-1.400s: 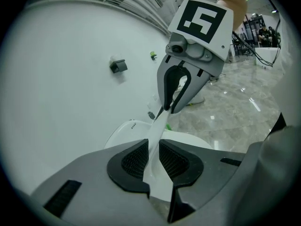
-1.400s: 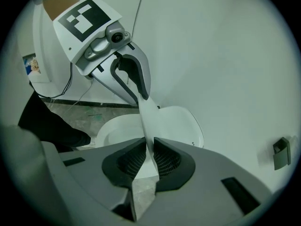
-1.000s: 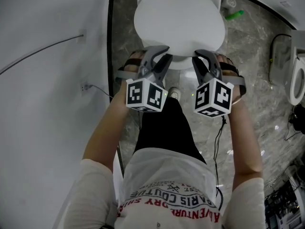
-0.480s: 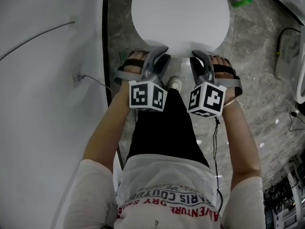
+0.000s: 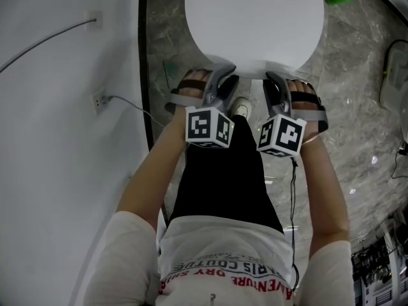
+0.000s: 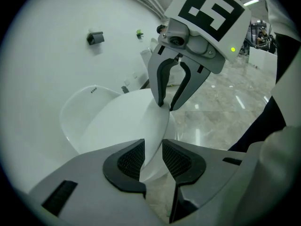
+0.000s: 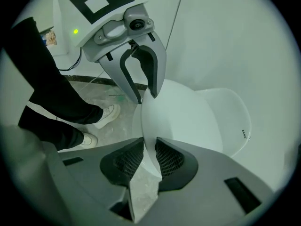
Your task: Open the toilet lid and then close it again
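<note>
This is a bathroom with a gray stone floor (image 5: 357, 139) and a white wall (image 5: 57, 139). The left gripper (image 6: 153, 157) is opening its jaws. The front rim of the toilet lid (image 6: 122, 126) sits loose between its pads. The right gripper (image 7: 149, 157) is opening too, and the same rim fills its smaller gap. The lid stretches away from the fingers, flat or nearly so. There is one lid and two grippers.

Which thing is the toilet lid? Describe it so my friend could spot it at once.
Find the grey marble floor beside the white wall; at the top of the head view sits the toilet lid, a big smooth white oval. Unlike everything nearby, its front edge sits inside both the left claw and right claw, whose jaws are opening.
</note>
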A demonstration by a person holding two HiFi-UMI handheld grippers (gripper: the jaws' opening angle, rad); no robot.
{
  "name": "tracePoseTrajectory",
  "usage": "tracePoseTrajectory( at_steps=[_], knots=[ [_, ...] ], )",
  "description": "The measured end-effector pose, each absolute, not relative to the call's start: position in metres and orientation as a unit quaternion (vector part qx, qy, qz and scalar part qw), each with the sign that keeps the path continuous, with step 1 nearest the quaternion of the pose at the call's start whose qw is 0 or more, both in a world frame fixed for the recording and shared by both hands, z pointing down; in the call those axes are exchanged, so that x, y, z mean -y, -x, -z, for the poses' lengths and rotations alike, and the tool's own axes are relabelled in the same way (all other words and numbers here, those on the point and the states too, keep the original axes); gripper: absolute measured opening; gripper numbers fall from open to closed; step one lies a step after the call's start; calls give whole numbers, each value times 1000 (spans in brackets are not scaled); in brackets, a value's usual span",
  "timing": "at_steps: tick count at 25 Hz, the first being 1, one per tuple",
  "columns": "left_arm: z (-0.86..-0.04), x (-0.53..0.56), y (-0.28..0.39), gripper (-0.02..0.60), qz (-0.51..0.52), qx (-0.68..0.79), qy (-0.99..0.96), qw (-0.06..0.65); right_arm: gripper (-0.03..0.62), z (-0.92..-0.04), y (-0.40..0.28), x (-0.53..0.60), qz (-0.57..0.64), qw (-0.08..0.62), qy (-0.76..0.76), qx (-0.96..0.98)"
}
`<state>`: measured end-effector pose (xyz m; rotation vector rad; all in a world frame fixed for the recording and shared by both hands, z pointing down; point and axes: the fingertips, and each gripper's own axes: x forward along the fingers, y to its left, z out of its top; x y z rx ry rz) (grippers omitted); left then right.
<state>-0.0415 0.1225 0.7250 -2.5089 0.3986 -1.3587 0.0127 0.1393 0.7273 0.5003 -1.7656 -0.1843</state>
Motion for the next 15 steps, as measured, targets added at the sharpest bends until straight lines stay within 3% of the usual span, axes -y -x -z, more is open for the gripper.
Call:
tracePoseTrajectory(
  at_steps=[15],
  knots=[
    [-794, -129, 42, 118, 492, -120, 858, 90, 55, -797, -10, -146, 54, 605, -215, 765]
  ],
)
